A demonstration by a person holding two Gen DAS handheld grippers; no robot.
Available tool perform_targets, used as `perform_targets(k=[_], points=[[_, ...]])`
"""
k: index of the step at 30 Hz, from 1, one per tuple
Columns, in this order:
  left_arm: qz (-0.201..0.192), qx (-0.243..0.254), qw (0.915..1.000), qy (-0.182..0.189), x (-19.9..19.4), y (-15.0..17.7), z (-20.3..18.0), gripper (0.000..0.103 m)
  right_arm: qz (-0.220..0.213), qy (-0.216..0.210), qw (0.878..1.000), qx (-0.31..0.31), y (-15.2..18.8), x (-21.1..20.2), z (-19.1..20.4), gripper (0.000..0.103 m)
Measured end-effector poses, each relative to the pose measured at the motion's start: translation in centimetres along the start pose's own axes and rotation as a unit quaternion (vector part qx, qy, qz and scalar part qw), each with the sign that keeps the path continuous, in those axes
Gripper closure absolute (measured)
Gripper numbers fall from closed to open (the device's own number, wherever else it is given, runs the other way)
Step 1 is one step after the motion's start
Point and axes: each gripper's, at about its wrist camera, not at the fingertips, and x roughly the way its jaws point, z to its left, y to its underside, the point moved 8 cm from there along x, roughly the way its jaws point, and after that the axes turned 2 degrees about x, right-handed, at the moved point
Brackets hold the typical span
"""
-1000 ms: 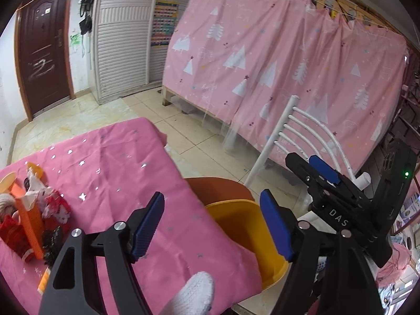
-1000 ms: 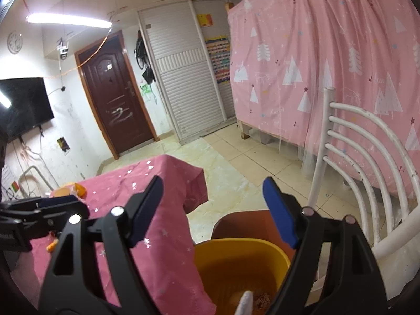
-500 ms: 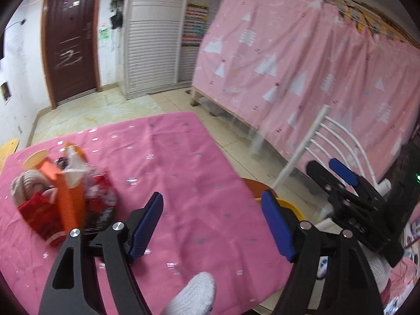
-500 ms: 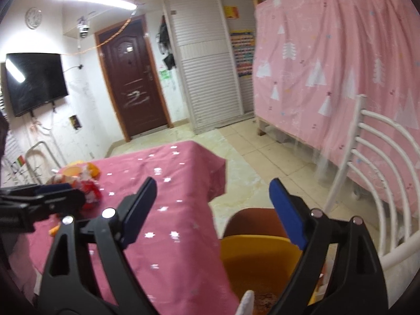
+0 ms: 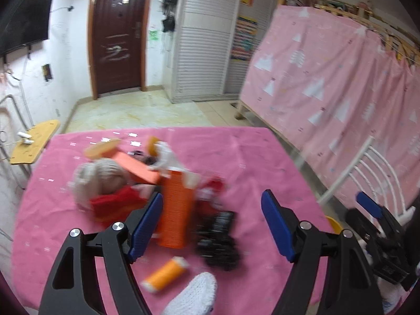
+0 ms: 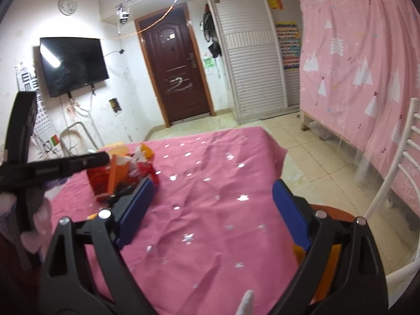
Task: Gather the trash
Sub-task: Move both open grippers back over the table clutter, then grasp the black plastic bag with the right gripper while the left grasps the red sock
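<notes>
A heap of trash lies on the pink tablecloth (image 5: 249, 157): an orange carton (image 5: 174, 207), a beige ball of string (image 5: 102, 176), red wrappers (image 5: 115, 204), a black wrapper (image 5: 218, 239) and a small orange bottle (image 5: 165, 273). My left gripper (image 5: 211, 225) is open and empty, just above the near side of the heap. The heap also shows in the right wrist view (image 6: 123, 173). My right gripper (image 6: 212, 210) is open and empty over the cloth, to the right of the heap. A yellow bin (image 6: 330, 260) shows partly at the table's right edge.
A white chair (image 6: 401, 173) stands right of the table, beside a pink curtained bed (image 6: 367, 65). A small wooden stool (image 5: 34, 141) stands left of the table. A brown door (image 6: 176, 73) and a wall television (image 6: 73, 65) are at the back.
Both grippers have swung left from over the yellow bin to over the table. The left one now faces the trash heap. Both stay open.
</notes>
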Motion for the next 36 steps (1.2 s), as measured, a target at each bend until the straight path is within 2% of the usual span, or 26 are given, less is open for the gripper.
perform_targets(k=[5, 16, 21, 25, 28, 30, 31, 32, 33, 35, 36], points=[[0.000, -0.015, 0.9993, -0.034, -0.3, -0.4, 5.0, 0.034, 0.020, -0.027, 0.999, 0.009, 0.6, 1.3, 1.8, 0.015], [0.004, -0.089, 0.9946, -0.054, 0.1, 0.4, 13.5, 0.034, 0.075, -0.065, 0.994, -0.047, 2.4, 5.2, 8.6, 0.014], [0.012, -0.077, 0.9968, -0.019, 0.2, 1.1, 13.2, 0.034, 0.101, -0.071, 0.991, -0.059, 3.7, 7.2, 10.4, 0.014], [0.047, -0.053, 0.9972, 0.024, 1.8, 3.0, 11.1, 0.034, 0.120, -0.073, 0.988, -0.069, 4.5, 8.6, 11.5, 0.014], [0.066, -0.055, 0.9957, 0.037, 3.0, 4.2, 10.7, 0.034, 0.129, -0.070, 0.986, -0.078, 4.8, 9.5, 12.1, 0.014], [0.066, -0.067, 0.9944, 0.048, 3.6, 4.7, 10.6, 0.042, 0.134, -0.065, 0.985, -0.087, 5.1, 9.9, 12.4, 0.015], [0.065, -0.068, 0.9944, 0.049, 3.9, 4.8, 10.7, 0.060, 0.137, -0.061, 0.984, -0.091, 5.2, 10.1, 12.6, 0.015], [0.065, -0.067, 0.9943, 0.051, 4.1, 4.9, 10.6, 0.073, 0.138, -0.059, 0.984, -0.094, 5.3, 10.3, 12.7, 0.015], [0.065, -0.067, 0.9943, 0.052, 4.2, 5.0, 10.5, 0.079, 0.141, -0.056, 0.983, -0.099, 5.4, 10.5, 12.8, 0.016], [0.059, -0.059, 0.9951, 0.052, 4.2, 5.0, 10.1, 0.089, 0.147, -0.047, 0.982, -0.110, 5.8, 10.9, 13.0, 0.039], [0.054, -0.056, 0.9956, 0.053, 4.1, 5.0, 10.0, 0.091, 0.150, -0.043, 0.981, -0.113, 6.0, 11.1, 13.0, 0.043]])
